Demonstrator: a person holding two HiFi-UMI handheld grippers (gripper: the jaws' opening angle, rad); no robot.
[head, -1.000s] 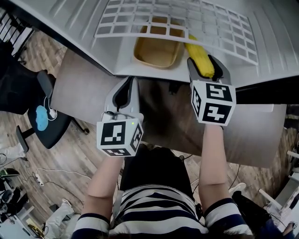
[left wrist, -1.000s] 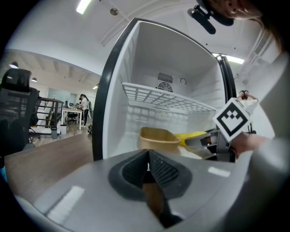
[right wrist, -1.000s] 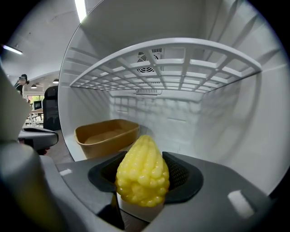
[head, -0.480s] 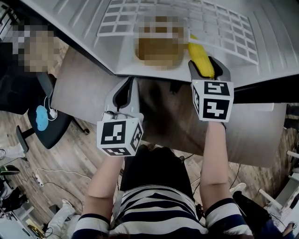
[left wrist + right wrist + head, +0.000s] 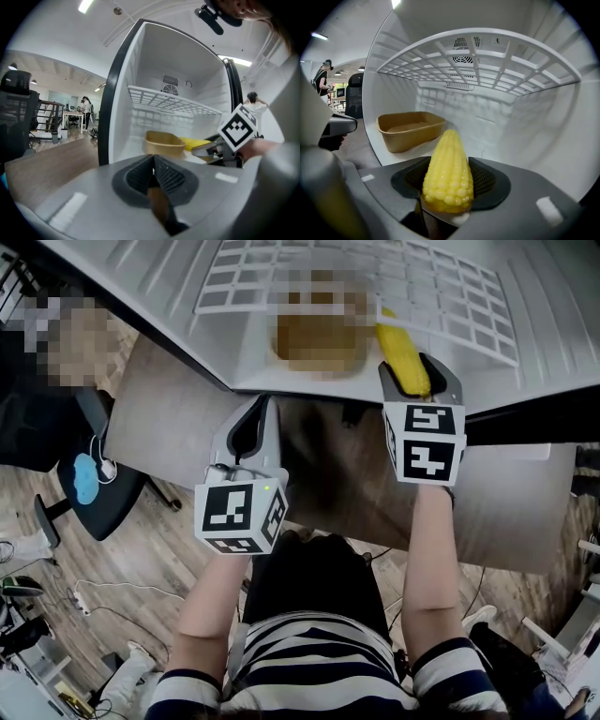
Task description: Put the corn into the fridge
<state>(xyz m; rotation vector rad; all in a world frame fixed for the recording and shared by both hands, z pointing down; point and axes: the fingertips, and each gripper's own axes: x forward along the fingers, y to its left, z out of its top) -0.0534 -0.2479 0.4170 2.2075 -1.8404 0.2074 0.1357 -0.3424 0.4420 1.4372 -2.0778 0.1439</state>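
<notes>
The yellow cob of corn [image 5: 447, 171] is sitting clamped between the dark ribbed pads of the right gripper [image 5: 450, 180], its tapered tip pointing forward and its cut end facing the camera. The jaws are pressing on it from both sides. In the head view the corn [image 5: 401, 357] is reaching past the front edge of the open white fridge [image 5: 169, 277], so it is lying inside the lower compartment, beneath the white wire shelf [image 5: 487, 56]. Whether it is touching the fridge's floor cannot be told. A tan, shallow rectangular tray [image 5: 410, 129] is standing on that floor, just to the left of the corn and apart from it.

The left gripper [image 5: 153, 176] is hanging outside the fridge, in front of its opening and to the left of the right gripper [image 5: 419, 381]; its jaws are closing on each other with nothing between them. The person in a striped top [image 5: 309, 652] is holding both grippers out over a wooden floor [image 5: 159, 549].
</notes>
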